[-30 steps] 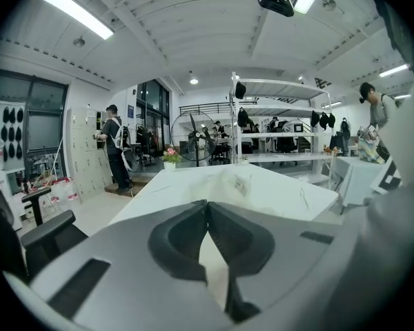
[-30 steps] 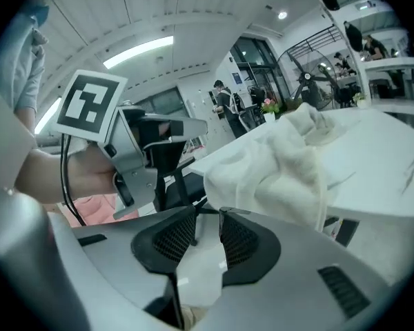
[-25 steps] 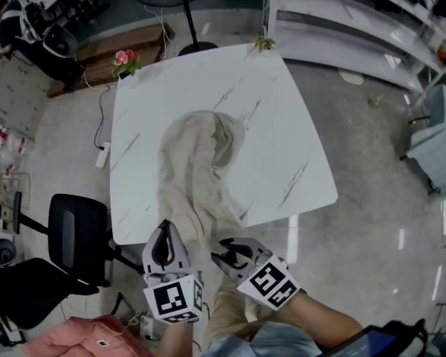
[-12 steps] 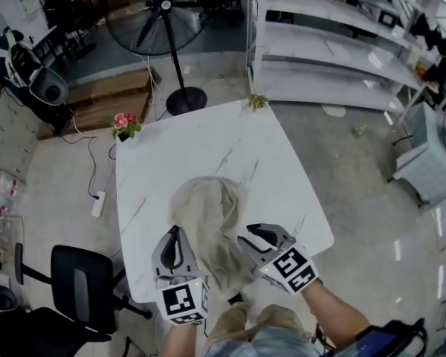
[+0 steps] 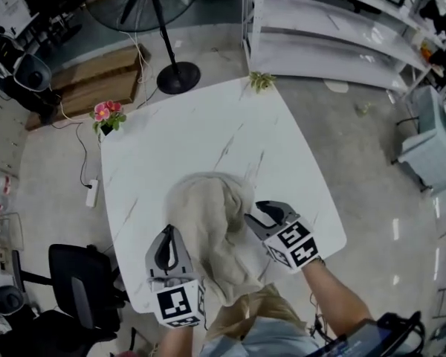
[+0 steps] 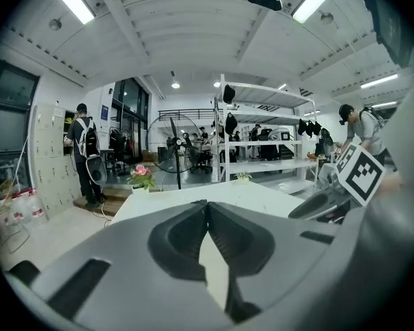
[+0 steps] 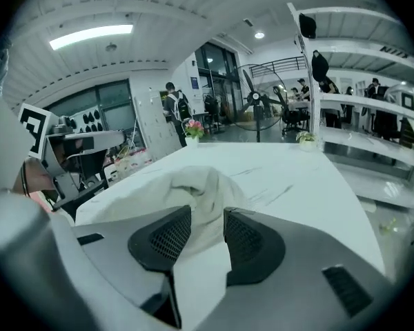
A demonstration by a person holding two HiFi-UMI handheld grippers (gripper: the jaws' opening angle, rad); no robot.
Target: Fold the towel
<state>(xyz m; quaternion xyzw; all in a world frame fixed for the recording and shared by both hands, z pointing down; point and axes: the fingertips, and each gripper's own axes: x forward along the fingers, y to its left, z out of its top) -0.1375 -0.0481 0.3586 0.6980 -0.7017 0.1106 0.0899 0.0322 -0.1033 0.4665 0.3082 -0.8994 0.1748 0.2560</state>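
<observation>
The crumpled beige towel [image 5: 212, 236] is lying on the white marble worktop [image 5: 208, 132], near its front edge. The left gripper [image 5: 167, 233] is hovering just beside the towel's left side, its 2 jaws pressed together and holding nothing. The right gripper [image 5: 254, 214] has just been opening; its jaws are standing apart with towel fabric between them.
</observation>
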